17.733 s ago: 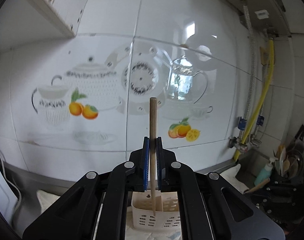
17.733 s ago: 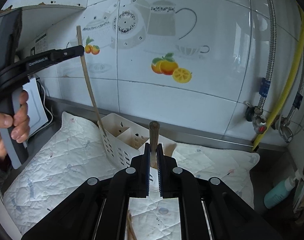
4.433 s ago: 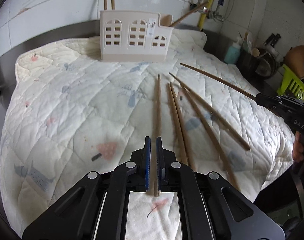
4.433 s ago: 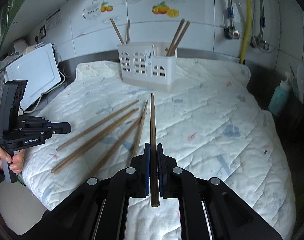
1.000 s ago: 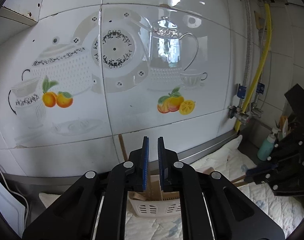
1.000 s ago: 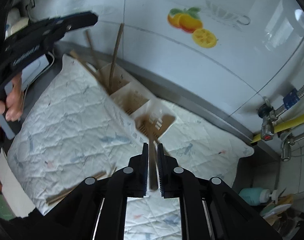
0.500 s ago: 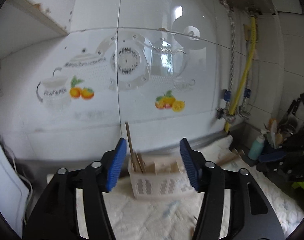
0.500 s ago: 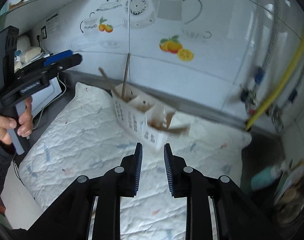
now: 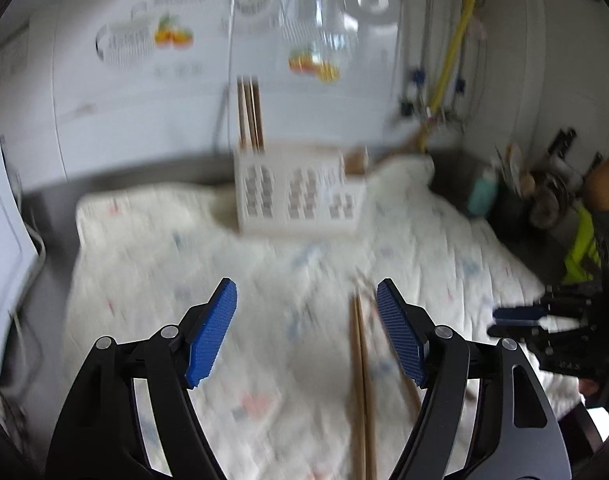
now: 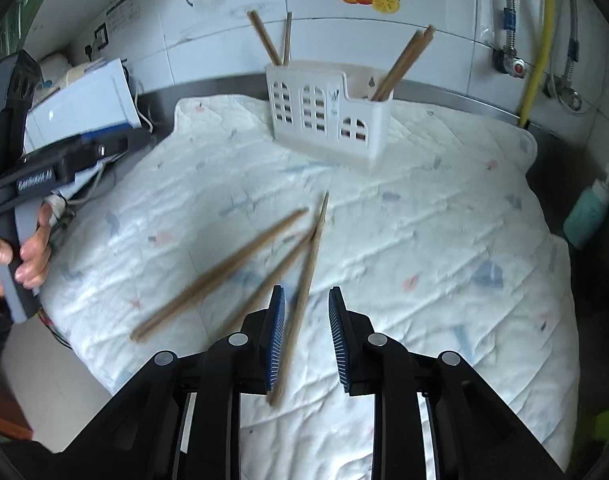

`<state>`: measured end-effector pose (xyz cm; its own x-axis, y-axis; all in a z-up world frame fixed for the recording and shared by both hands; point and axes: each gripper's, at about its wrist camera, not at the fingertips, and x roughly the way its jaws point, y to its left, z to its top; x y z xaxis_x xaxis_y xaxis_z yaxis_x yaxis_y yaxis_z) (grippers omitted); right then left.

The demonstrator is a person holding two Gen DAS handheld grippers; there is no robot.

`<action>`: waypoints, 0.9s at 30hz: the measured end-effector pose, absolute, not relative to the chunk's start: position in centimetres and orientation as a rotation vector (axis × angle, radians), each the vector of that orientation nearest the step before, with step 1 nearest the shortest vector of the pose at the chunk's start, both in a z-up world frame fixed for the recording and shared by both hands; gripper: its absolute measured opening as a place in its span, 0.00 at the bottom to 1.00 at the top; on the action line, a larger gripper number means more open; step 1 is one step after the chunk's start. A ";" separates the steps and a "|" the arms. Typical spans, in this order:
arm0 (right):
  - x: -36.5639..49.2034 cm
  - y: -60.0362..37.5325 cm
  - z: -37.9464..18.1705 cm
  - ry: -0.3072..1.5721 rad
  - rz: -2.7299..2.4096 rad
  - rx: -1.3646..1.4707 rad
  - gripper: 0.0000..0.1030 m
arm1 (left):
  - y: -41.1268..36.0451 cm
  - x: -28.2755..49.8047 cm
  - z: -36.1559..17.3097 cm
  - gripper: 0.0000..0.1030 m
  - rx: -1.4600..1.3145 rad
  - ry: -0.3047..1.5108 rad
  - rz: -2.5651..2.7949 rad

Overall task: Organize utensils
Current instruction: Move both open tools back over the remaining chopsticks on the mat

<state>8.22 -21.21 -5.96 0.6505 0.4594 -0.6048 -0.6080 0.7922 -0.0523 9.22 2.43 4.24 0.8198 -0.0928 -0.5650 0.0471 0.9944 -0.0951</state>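
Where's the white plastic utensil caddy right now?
In the right wrist view the white plastic utensil caddy stands at the far edge of the quilted white mat, against the tiled wall, beyond three loose wooden chopsticks.

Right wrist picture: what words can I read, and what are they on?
"GenRobot.AI", smeared, on the side of the left claw, whose jaws have just been opening, nothing between them.
Wall sticker: print too small to read.
No other writing shows.
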 end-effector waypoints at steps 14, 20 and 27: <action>6.4 -20.9 -11.5 0.628 0.576 -0.202 0.28 | 1.1 6.1 -5.0 0.55 -0.145 0.835 -0.131; 6.4 -21.0 -12.0 0.637 0.579 -0.178 0.28 | 0.5 6.1 -6.0 0.44 -0.141 0.863 -0.149; 6.3 -21.0 -12.4 0.641 0.580 -0.175 0.28 | 0.1 6.1 -6.6 0.40 -0.140 0.871 -0.157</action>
